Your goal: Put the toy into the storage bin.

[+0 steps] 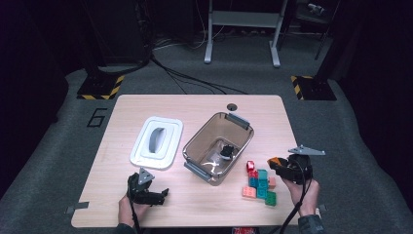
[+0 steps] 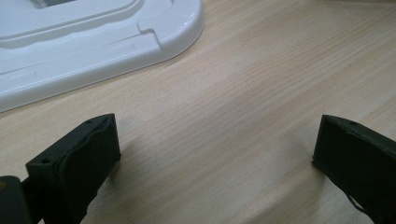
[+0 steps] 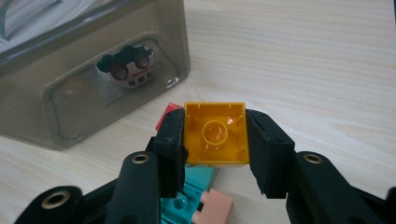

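Note:
My right gripper (image 3: 215, 135) is shut on an orange brick (image 3: 215, 133), hollow underside toward the camera, lifted just above the brick pile; it also appears at the table's right (image 1: 273, 163). Below it lie teal (image 3: 191, 189), pink (image 3: 212, 207) and red (image 3: 163, 116) bricks. The pile (image 1: 260, 185) sits right of a clear smoky bin (image 1: 192, 146) that holds a small toy car (image 1: 226, 152), seen through the wall (image 3: 128, 65). My left gripper (image 1: 157, 194) rests open near the front left edge, its jaws wide apart over bare wood (image 2: 217, 140).
A white lid (image 1: 157, 141) with a grey handle lies left of the bin; its edge (image 2: 93, 60) is just ahead of the left gripper. The wooden table (image 1: 195, 105) has a cable hole at the back. Floor cables and a desk frame lie beyond.

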Available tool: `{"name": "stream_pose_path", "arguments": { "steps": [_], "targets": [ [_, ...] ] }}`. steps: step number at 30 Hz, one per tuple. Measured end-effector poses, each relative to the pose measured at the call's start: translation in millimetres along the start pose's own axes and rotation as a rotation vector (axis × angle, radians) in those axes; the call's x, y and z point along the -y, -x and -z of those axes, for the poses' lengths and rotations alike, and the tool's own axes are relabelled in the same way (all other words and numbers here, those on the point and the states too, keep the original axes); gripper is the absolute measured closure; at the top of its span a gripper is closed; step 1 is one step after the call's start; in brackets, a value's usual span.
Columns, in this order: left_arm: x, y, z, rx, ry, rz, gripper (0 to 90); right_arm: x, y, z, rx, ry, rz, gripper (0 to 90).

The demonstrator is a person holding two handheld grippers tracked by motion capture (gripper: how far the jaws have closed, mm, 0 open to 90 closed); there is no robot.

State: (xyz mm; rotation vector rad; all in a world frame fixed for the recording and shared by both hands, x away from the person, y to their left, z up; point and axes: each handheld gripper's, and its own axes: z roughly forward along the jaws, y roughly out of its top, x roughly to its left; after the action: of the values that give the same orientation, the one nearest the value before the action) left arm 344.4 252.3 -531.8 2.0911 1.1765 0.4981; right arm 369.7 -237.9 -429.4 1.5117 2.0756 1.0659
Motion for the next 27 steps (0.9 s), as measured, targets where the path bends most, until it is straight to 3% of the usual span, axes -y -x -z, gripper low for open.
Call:
{"name": "stream_pose_path", "arguments": {
  "steps": [17,27],
  "targets": [
    [0.0,-0.2,0.0,0.000,0.000,-0.003,0.4,-45.2,-19.5,-2.4,-0.018,0.035,0.075,59.1],
    [-0.1,-0.5,0.1,-0.001,-0.001,-0.006,0.5,-74.5,-36.7,-2.3,-0.051,0.076,0.114,59.1]
  ]
}}
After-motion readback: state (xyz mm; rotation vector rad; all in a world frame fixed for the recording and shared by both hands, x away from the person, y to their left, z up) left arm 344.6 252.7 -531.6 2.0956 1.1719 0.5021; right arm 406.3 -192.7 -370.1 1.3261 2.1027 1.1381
